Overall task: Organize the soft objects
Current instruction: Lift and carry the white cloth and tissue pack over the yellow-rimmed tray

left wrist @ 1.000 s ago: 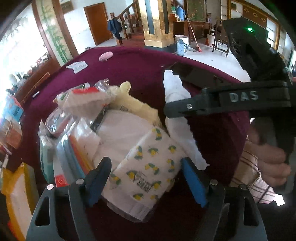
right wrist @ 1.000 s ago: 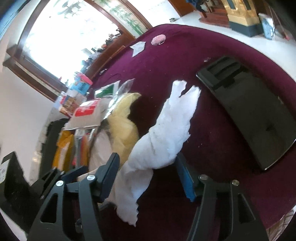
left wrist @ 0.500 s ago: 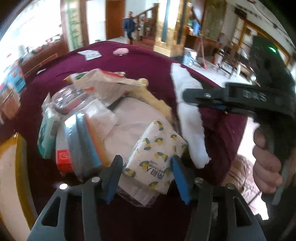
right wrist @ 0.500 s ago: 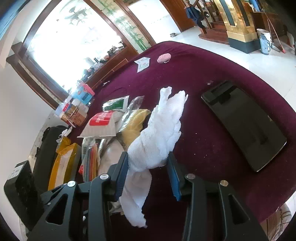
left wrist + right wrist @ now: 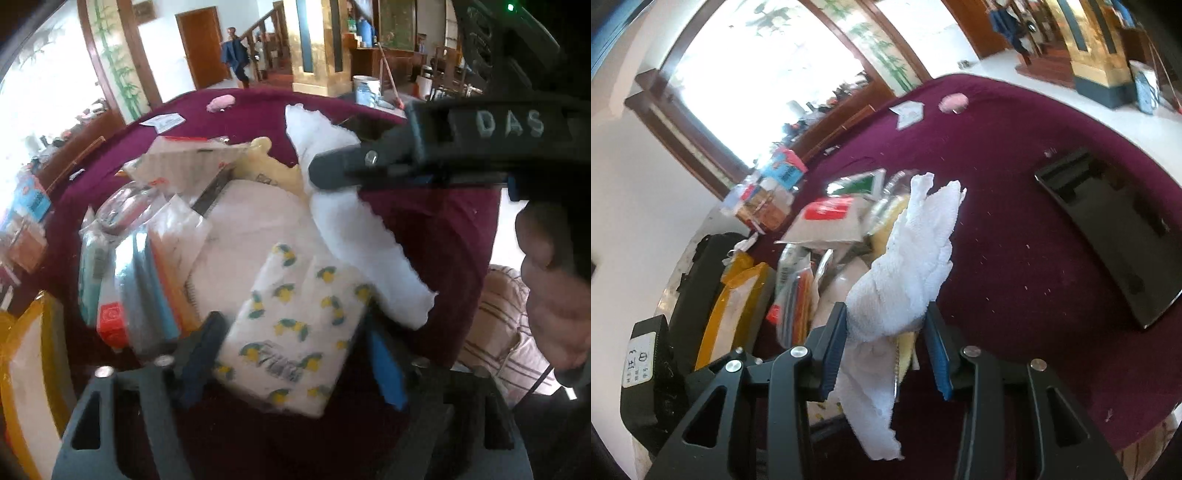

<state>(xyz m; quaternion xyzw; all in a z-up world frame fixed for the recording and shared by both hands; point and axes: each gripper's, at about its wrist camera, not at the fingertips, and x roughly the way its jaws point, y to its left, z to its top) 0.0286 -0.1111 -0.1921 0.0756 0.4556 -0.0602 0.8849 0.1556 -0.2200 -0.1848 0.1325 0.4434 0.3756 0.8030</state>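
Right gripper clamped on white towel — cloth lifted, tail hanging below fingers. Left gripper closed around lemon-print tissue pack — pile of packets ahead-left.

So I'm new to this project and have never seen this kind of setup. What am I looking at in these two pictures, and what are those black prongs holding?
There is no robot: a person holds a two-finger gripper in each hand, with a wide-angle camera on each looking along the fingers.

The left camera shows the left gripper with its blue-padded fingers around a lemon-print tissue pack; whether it is squeezing I cannot tell. The other gripper crosses the top right of that view, with the person's right hand on it.

The right camera shows the right gripper shut on a white towel, which hangs below the fingers.

Everything sits on a purple tablecloth: a pile of plastic-wrapped packets, a yellow cloth and a black tray.
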